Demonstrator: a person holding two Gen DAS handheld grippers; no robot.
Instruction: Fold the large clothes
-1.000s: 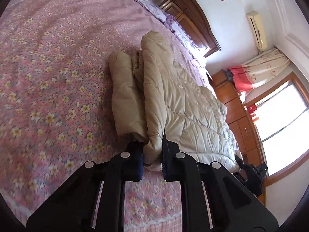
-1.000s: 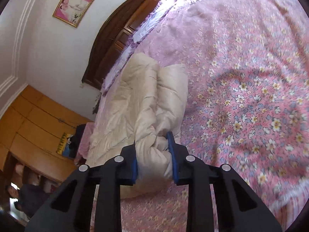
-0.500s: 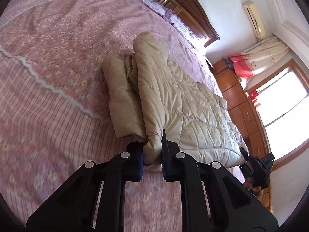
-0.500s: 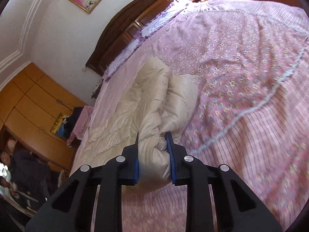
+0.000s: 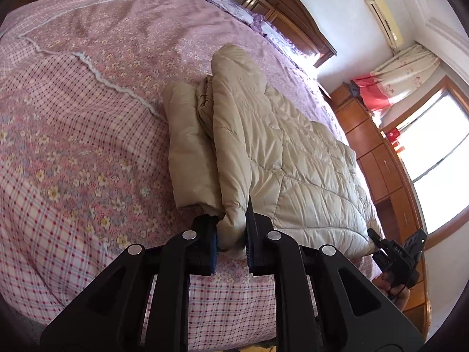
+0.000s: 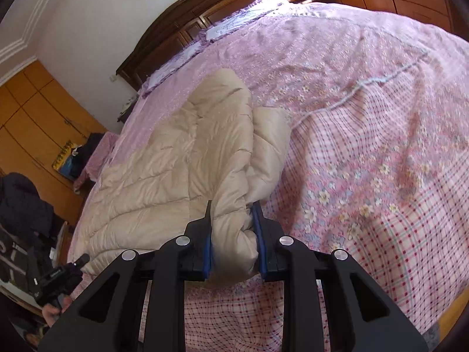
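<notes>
Both tongs [image 5: 231,230] [image 6: 233,228] clamped on coat [image 5: 281,152]

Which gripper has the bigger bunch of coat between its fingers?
The right gripper: a thick wad of the beige quilted coat holds it wide. The left gripper pinches a thin edge.

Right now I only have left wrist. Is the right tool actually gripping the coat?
Observer: Yes. The right tool is shut on a thick bunch of the coat at its near edge.
Operator: Anything folded on that side?
Observer: A sleeve lies lengthwise along the coat's right edge, on the bedspread.
Operator: What's past the bed on the left?
Observer: An orange wardrobe, with dark items on a low pink-draped stand in front of it.
</notes>
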